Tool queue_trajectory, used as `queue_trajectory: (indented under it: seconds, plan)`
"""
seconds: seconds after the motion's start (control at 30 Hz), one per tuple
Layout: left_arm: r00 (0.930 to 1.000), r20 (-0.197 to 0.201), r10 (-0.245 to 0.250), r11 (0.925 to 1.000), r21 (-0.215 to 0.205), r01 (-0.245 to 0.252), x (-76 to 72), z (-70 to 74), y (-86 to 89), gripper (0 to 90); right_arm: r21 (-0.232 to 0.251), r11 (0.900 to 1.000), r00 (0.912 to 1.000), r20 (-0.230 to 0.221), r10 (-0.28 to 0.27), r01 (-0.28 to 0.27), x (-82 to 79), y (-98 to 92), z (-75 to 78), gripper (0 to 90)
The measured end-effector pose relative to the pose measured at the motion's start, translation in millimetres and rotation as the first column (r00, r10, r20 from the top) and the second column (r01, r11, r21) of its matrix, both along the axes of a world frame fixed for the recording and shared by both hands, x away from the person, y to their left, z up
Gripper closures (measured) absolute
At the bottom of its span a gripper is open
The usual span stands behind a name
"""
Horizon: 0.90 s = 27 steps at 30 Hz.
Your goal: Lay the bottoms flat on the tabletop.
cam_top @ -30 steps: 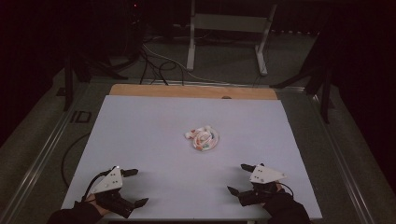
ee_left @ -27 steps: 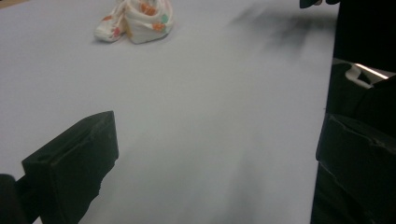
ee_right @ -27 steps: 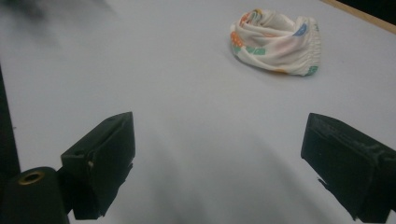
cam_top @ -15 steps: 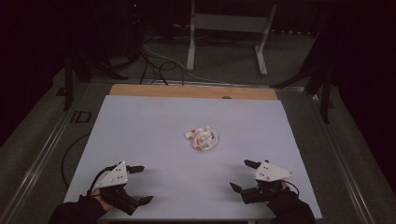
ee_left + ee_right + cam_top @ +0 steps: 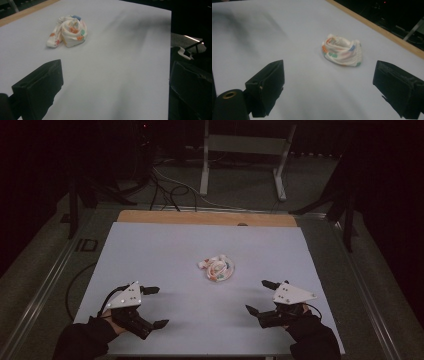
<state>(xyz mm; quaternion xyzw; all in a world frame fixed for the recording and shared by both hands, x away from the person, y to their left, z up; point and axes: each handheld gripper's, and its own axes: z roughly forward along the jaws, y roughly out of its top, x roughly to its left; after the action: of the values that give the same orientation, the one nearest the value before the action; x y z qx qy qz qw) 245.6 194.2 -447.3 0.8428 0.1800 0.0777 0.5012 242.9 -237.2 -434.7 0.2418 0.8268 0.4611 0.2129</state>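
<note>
On the white table point(image 5: 150, 250), a bundled cloth point(image 5: 218, 268) lies untouched; left gripper point(image 5: 154, 307) and right gripper point(image 5: 259, 296) wait near, jaws wide, empty. Nothing begun.

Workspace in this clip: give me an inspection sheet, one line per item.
Surface: white sheet over a table with a wooden far edge.
Job's things: bunched white cloth with coloured print, mid-sheet, untouched.
Clutter: nothing seen.
Grippers: left hand-held gripper and right hand-held gripper near the front edge, both with jaws wide apart, holding nothing.
Cables: dark cable off the sheet's left side; more on the floor behind.
Surroundings: dark room, metal stand beyond the table.
</note>
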Motion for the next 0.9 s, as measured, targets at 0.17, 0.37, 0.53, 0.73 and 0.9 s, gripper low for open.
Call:
queue_trajectory:
  seconds: [0.17, 0.37, 0.53, 0.73, 0.9]
  plan:
    - [1.0000, 0.004, -0.004, 1.0000, -0.005, 0.004, 6.9, 5.1, -4.3, 0.3, 0.009, 1.000, 0.9998, 0.017, 0.005, -0.005, 7.4, 2.3, 9.1, 10.6]
    - [0.9999, 0.013, -0.003, 1.0000, -0.008, 0.003, 13.6, 11.0, -9.4, 0.3, 0.012, 1.000, 0.9992, 0.036, -0.017, 0.016, 17.7, 5.3, 18.2, 10.6]
    - [0.9997, 0.022, -0.009, 0.9999, -0.006, 0.009, 22.2, 16.8, -18.1, 0.3, 0.015, 1.000, 0.9990, 0.040, -0.021, 0.021, 27.0, 9.3, 20.6, 10.7]
    - [0.9998, 0.014, -0.011, 0.9999, 0.009, 0.011, 32.8, 17.7, -27.6, 0.3, 0.019, 0.999, 0.9994, 0.023, -0.027, 0.027, 39.0, 18.8, 16.5, 10.6]
    - [0.9999, -0.002, 0.017, 0.9998, 0.013, -0.017, 43.2, 15.9, -39.5, 0.3, 0.019, 0.999, 0.9991, 0.009, -0.042, 0.042, 50.0, 29.1, 9.3, 10.6]
